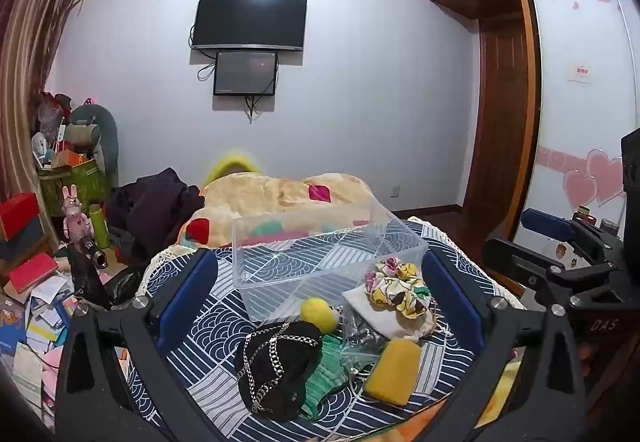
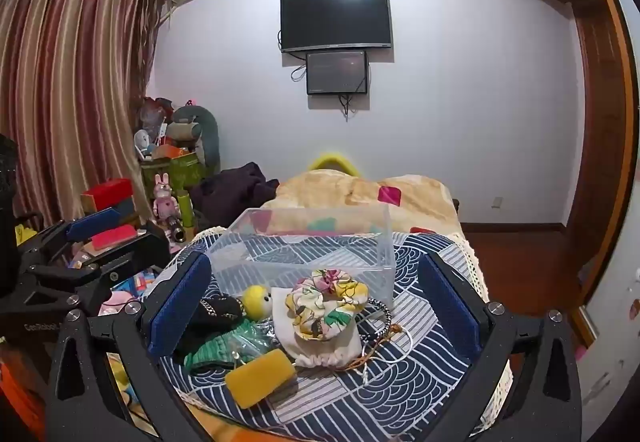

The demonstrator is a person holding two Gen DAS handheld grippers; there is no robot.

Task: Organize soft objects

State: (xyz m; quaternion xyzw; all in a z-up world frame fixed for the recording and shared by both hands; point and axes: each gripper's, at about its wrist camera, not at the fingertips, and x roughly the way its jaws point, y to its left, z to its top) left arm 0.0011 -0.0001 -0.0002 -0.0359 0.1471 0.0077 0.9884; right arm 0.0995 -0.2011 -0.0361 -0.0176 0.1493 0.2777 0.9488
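Both grippers hover above the patterned bedspread (image 2: 400,394) with jaws spread wide and nothing between them: the left gripper (image 1: 320,306) frames the pile from the left, the right gripper (image 2: 316,306) from slightly farther right, each with blue ribbed pads on black arms. Between the two sets of fingers lies the heap of soft objects, loosely gathered just in front of the clear plastic box (image 2: 304,242), which stands upright and appears empty, its open top facing up, presumably as the receptacle for sorting. Nearest the box, a floral fabric scrunchie (image 2: 326,302), gathered and ruffled in yellow, pink and green, rests on top of a cream drawstring pouch (image 2: 324,346) of plain woven cloth. Left of these a small doll with a yellow felt head (image 2: 256,300) lies against a black fabric item draped with a silver chain (image 1: 276,366), rounded and matte, and a green knitted piece (image 1: 324,370) with visible ribbing. A yellow sponge block (image 2: 260,378), rectangular with rounded corners and a porous face, sits at the near edge of the heap, partly over a crinkled transparent bag (image 1: 362,334). Thin bangles and cords (image 2: 386,338) trail to the right of the pouch. The spread jaws and central aim suggest a first pick has not yet been made; the scrunchie, being topmost and compressible, looks the easiest initial grasp.
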